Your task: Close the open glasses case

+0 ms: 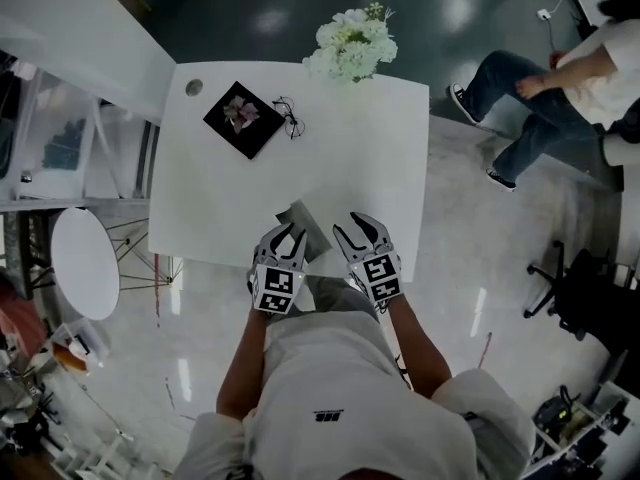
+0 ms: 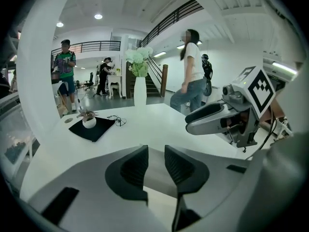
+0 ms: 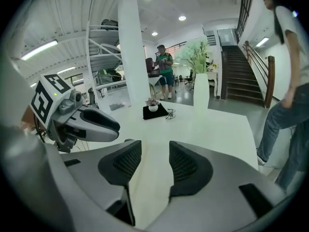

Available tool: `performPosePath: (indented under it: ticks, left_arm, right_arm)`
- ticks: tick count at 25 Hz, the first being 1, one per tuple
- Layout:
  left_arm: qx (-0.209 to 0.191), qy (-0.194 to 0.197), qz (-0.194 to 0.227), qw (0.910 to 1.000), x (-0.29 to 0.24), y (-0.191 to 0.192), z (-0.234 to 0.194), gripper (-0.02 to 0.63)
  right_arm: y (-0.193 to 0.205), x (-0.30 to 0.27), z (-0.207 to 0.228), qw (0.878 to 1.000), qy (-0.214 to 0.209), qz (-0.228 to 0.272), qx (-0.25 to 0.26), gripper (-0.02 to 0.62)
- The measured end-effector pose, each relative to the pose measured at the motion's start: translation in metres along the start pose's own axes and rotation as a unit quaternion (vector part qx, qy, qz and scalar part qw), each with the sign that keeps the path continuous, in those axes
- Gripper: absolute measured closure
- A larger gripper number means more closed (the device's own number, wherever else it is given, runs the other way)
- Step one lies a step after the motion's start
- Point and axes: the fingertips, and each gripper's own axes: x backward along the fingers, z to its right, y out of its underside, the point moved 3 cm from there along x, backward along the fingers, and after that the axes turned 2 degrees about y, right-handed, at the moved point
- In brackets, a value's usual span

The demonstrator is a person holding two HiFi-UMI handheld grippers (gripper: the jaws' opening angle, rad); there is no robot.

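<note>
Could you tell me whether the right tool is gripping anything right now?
No, the right tool has its jaws apart, with only the bare white table showing between them.

Table [image 1: 380,158]: white, smooth, semi-gloss. Mat [image 1: 243,118]: black, matt, prob. cloth. Floor [image 1: 480,268]: polished, glossy w/ lamp glare. Glasses case [image 1: 305,224]: grey, matt. Left gripper [image 2: 156,152]: smooth grey plastic shell; pads [image 2: 134,167] black, ribbed.

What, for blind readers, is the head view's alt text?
A person holds the open left gripper and open right gripper by a grey glasses case at the near edge of a white square table; a black square mat, eyeglasses and white flowers lie beyond.
</note>
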Motion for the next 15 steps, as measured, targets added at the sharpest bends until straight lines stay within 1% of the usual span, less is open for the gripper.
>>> performPosePath:
  ticks: [4, 8, 15]
  left_arm:
    - [0.003, 0.003, -0.02, 0.9998, -0.012, 0.012, 0.002, 0.489]
    - [0.01, 0.006, -0.038, 0.9992, -0.023, 0.023, 0.004, 0.491]
    - [0.017, 0.015, -0.053, 0.9983, -0.036, 0.034, 0.005, 0.492]
  right_arm:
    - [0.012, -0.012, 0.004, 1.0, -0.01, -0.013, 0.005, 0.414]
    - [0.014, -0.021, 0.004, 1.0, -0.017, -0.016, -0.001, 0.414]
    - [0.032, -0.036, 0.004, 0.999, -0.025, -0.031, -0.011, 0.426]
